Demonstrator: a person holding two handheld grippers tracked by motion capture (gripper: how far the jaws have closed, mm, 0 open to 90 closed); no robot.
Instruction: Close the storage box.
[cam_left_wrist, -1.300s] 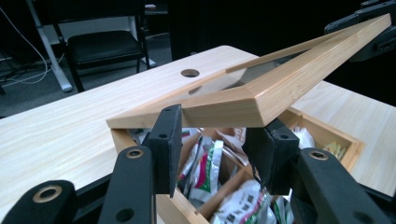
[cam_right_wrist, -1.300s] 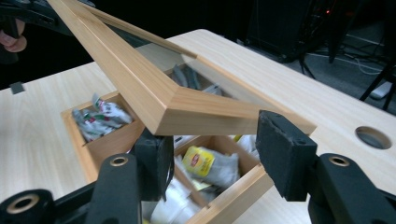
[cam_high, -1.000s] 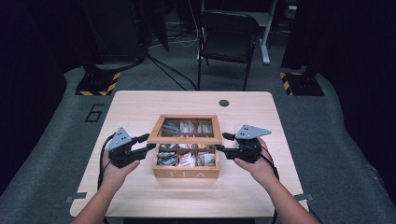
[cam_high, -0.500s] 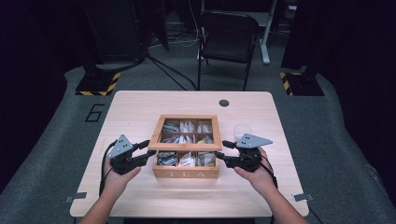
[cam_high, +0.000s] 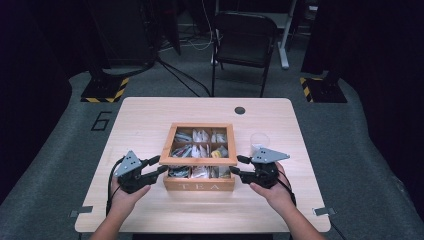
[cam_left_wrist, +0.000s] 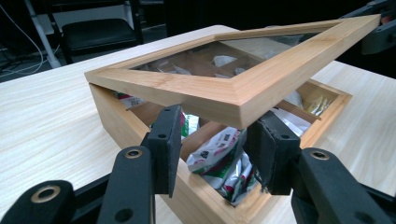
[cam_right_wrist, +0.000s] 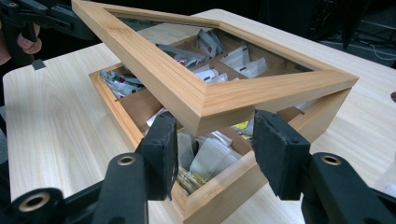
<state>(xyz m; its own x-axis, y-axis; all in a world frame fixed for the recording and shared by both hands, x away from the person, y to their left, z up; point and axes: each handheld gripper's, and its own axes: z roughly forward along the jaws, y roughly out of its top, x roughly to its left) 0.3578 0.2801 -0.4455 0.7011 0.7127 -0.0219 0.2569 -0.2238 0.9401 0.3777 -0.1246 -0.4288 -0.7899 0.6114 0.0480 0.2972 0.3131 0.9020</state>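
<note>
Currently the wooden tea box (cam_high: 200, 172) sits mid-table (cam_high: 150, 115), its glass-framed lid (cam_left_wrist: 243, 88) tilted up at the near edge, hinged at the far side; left gripper (cam_high: 152, 167) and right gripper (cam_high: 239, 166) each sit at a front lid corner, jaws apart, nothing clamped. Likely both prop the lid from beneath so it lifts evenly, exposing the tea packets (cam_right_wrist: 205, 156); a clear cup (cam_high: 259, 140) stands just right of the box.

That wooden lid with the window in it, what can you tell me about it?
The lid is a pale wood frame with mitred corners around a clear pane. It is tilted, raised at the front and low at the back of the tea box, whose compartments hold tea bags. The left tool and right tool sit under its two front corners, jaws spread, propping it up.
</note>
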